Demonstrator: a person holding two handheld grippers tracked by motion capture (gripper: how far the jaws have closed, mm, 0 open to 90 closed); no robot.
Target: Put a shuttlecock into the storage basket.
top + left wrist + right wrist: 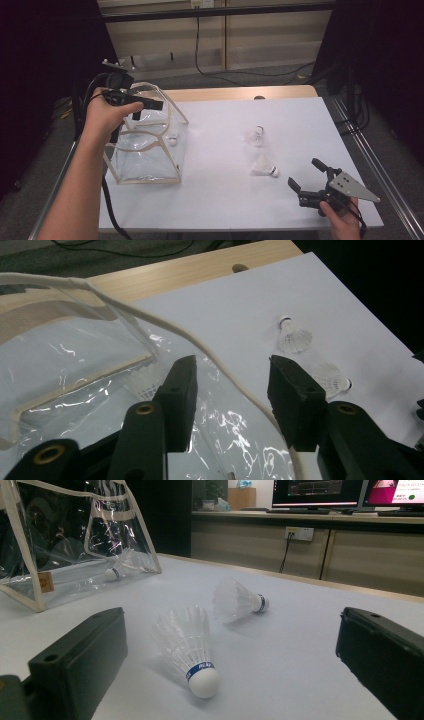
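Three shuttlecocks were seen. One (172, 141) was lying already inside the clear bag (145, 160), which was placed near the left edge of the bench (225, 200). Two were left on the open bench, right of the middle: the nearer shuttlecock (187, 647) toward the front edge, the farther shuttlecock (235, 600) just behind it, apart from each other.

The left claw (150, 104) was held above the mouth of the bag, with the bag's rim under it. Its jaws were spread and nothing was pinched between them. The right claw (306, 175) was kept low near the front right corner, its jaws wide apart and empty, pointed at the nearer shuttlecock.

A shuttlecock is judged to be very light and easily crushed at the feather skirt. It should be taken at the round cork head, or softly where the skirt is narrow. The bag is thin and soft, so its mouth may fall closed.

The bench was covered with a smooth white sheet, with a wooden strip at the far edge. Behind it, cabinets, a wall socket and monitors were visible.
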